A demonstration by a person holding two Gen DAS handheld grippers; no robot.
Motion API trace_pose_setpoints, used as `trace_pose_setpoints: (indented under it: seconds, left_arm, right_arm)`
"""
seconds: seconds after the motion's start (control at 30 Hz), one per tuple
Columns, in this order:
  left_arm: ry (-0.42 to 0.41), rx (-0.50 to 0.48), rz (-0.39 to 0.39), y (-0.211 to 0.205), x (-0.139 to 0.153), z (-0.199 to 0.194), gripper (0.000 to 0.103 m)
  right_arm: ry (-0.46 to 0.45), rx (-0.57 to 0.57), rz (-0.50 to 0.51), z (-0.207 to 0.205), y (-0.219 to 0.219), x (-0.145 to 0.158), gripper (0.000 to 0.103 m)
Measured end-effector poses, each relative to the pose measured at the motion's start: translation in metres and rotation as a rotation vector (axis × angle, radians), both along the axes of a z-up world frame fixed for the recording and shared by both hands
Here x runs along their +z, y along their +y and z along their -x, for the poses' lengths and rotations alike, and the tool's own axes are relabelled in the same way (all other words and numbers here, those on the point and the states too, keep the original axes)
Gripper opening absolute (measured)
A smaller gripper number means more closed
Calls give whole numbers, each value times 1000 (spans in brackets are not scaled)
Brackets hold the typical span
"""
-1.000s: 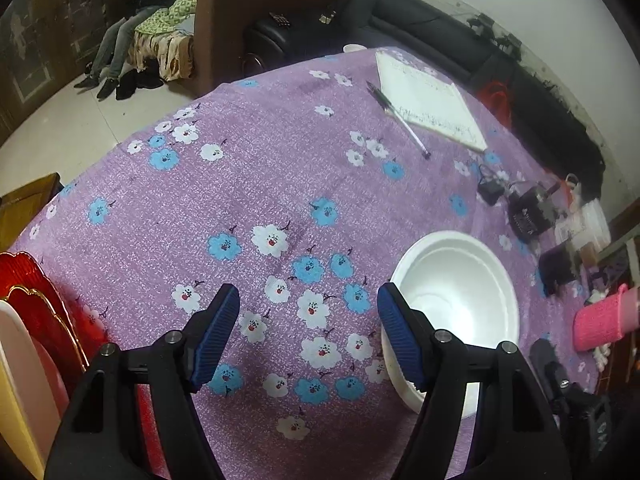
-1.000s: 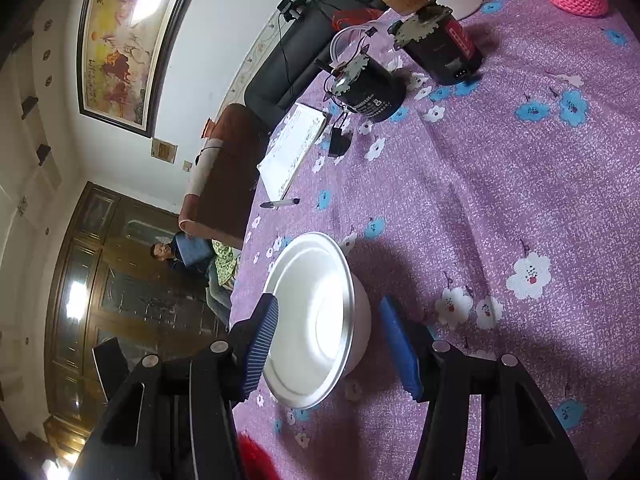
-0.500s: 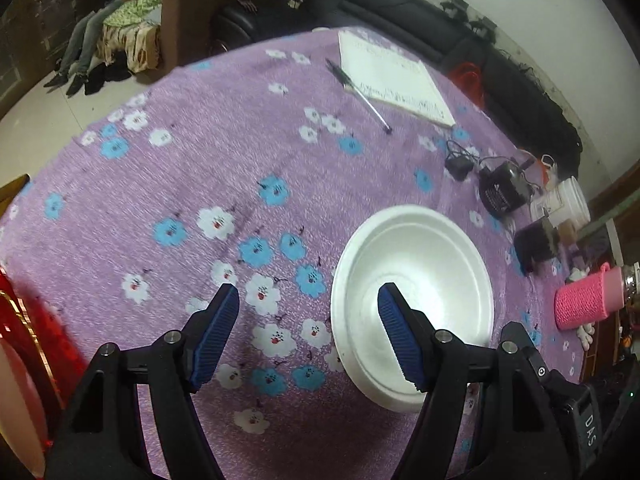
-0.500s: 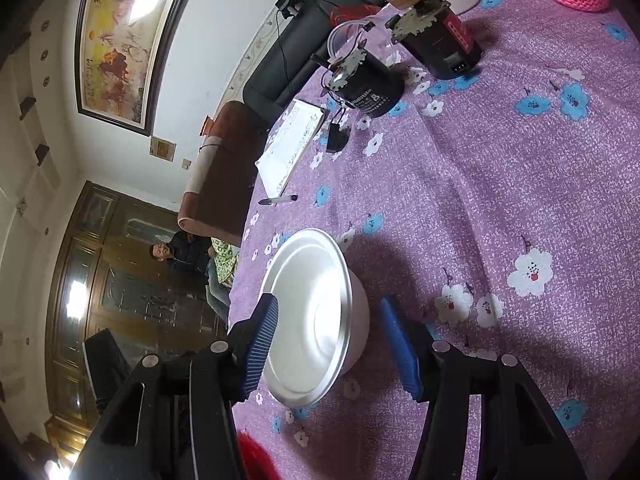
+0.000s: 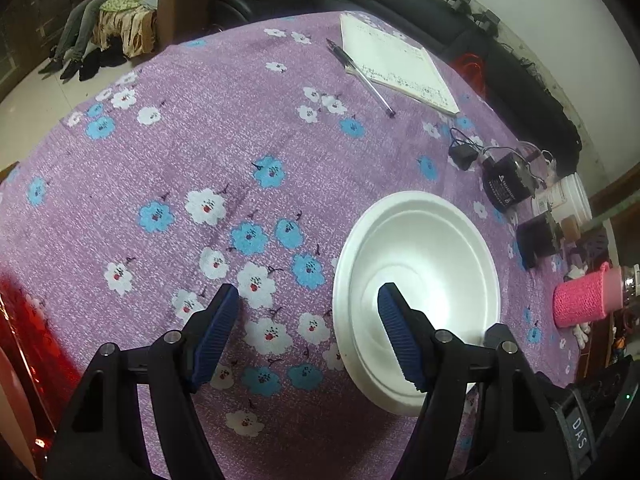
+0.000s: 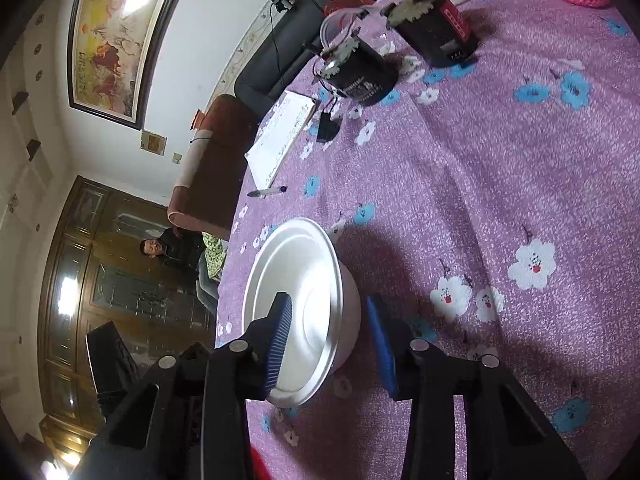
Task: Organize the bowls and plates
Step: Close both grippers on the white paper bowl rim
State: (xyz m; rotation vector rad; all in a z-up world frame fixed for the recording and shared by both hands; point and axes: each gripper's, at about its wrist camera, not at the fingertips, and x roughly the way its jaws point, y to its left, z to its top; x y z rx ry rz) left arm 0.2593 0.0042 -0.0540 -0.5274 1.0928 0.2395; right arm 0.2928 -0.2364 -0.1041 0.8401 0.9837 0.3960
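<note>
Two claws work one white bowl (image 6: 304, 312) on the purple desk (image 6: 500, 184): the right claw (image 6: 328, 344) straddles its near rim, closing but not yet pinching, presumably to lift it; the left claw (image 5: 308, 336) hangs released above, ready to help

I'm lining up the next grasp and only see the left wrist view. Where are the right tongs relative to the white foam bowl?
Observer: The right tongs straddle the near wall of the white foam bowl, one pad inside and one outside.
Operator: Gripping it already?
Observer: Not yet. The jaws are closing, with a gap showing beside the outer pad.
Operator: Is the bowl tipped?
Observer: No. Its side wall shows it sitting flat on the purple flowered tablecloth.
</note>
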Motion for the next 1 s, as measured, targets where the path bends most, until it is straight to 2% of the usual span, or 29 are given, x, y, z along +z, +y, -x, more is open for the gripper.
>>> trace_pose_setpoints:
  seconds: [0.13,0.23,0.33,0.4,0.43,0.5,0.57,0.83,1.0]
  left_arm:
    - [0,-8,12,-3,-1,-1,71]
    - [3,-11,17,-4,-2,-1,71]
    - [-3,-19,28,-6,-2,0,61]
    - [-7,-27,31,-7,-2,-1,53]
    - [-4,-31,35,-8,-3,-1,45]
    - [-1,-35,47,-8,-5,-1,39]
    - [3,-44,46,-9,-7,-2,23]
    - [-4,-75,66,-11,-10,-3,10]
    - [-9,-88,45,-14,-9,-4,10]
  right_arm:
    - [4,-2,1,-1,1,-1,36]
    - [3,-1,1,-1,0,-1,32]
    - [6,7,0,-1,0,-2,28]
    - [5,8,2,-1,2,-2,19]
    - [3,8,3,-1,2,-2,16]
    - [6,9,0,-2,2,-3,12]
    - [9,3,-1,-1,2,-4,8]
    - [-1,-2,13,1,3,-2,6]
    - [4,-6,16,1,3,-4,5]
